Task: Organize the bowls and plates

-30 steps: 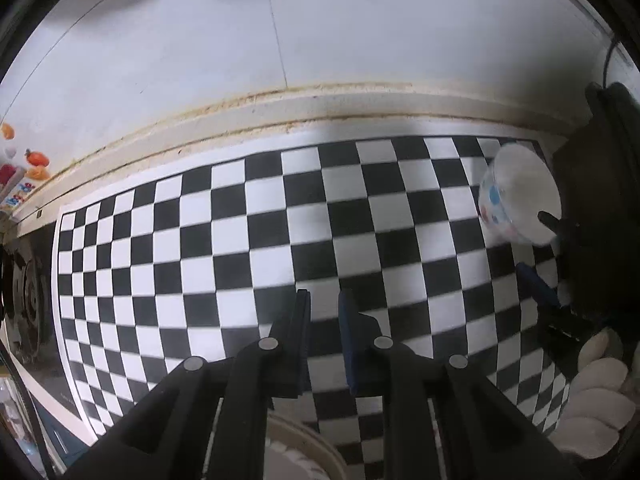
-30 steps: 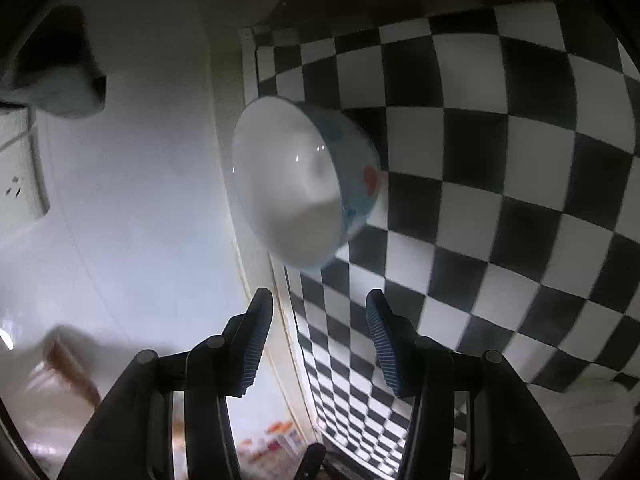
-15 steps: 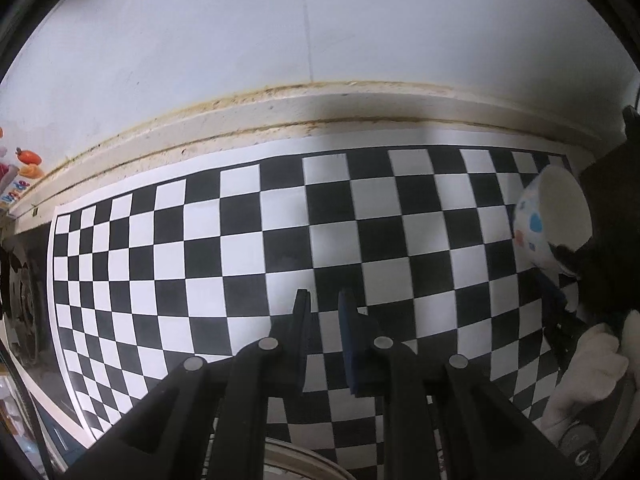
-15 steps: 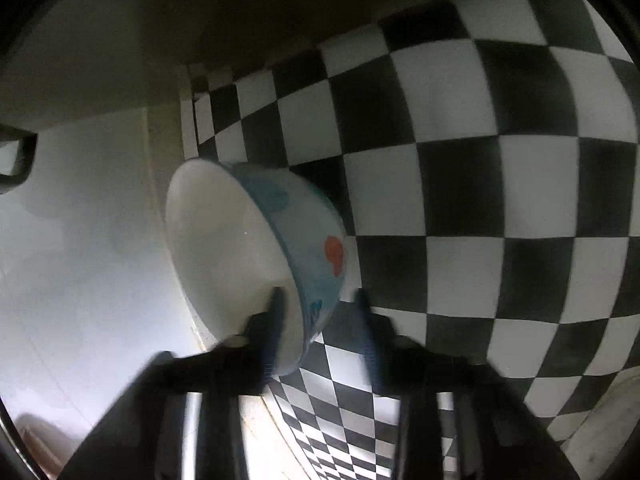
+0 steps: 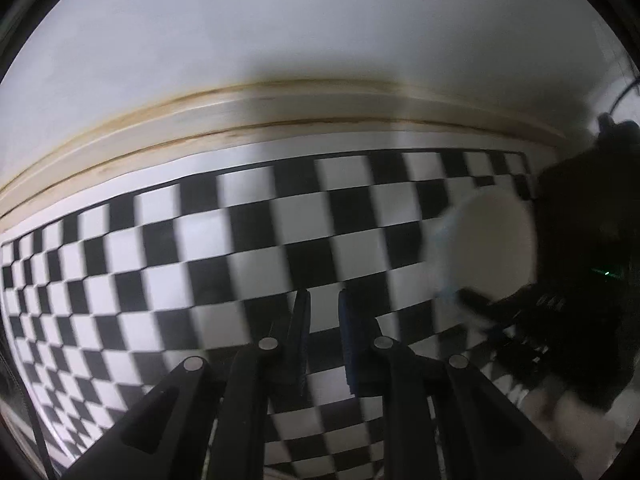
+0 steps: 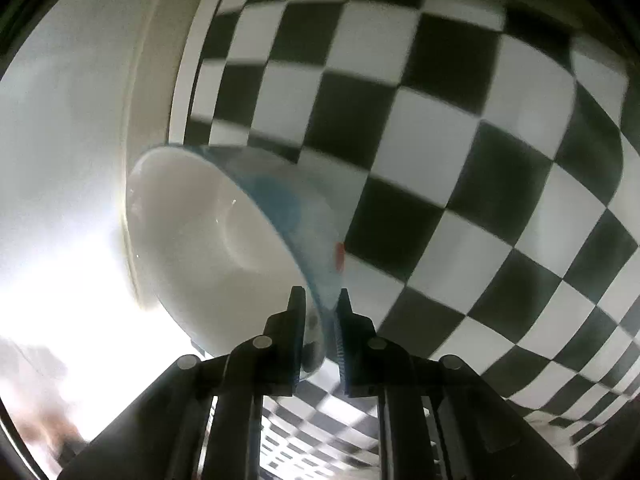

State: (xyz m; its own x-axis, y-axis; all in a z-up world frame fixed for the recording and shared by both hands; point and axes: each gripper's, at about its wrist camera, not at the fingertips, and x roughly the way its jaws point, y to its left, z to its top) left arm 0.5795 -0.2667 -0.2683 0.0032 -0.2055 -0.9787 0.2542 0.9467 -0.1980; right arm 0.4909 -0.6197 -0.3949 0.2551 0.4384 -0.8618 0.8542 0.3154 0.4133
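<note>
Nearest the right wrist camera, the right gripper (image 6: 321, 308) is seen clenched on the rim of a bowl (image 6: 208, 240), one finger inside the white interior and the other against the pale blue outer wall, where a red mark is visible. The bowl is held tilted, its opening turned toward the wall side, and appears to be clear of the checkered mat (image 6: 440, 160), though contact at its far edge cannot be ruled out. It is judged to be glazed ceramic: stiff, fairly heavy for a rim pinch, slippery and breakable, so a deep bite on the rim is advised, with the bowl kept from swinging. In the left wrist view, the left gripper (image 5: 323, 312) is seen with its jaws nearly together and nothing between them, poised over the mat (image 5: 200, 260). To the right of it the same bowl (image 5: 488, 248) is shown, blurred, with the dark bulk of the other gripper beside it. Beyond the mat a pale ledge (image 5: 240, 116) is seen, and behind that a white wall (image 5: 320, 32).
</note>
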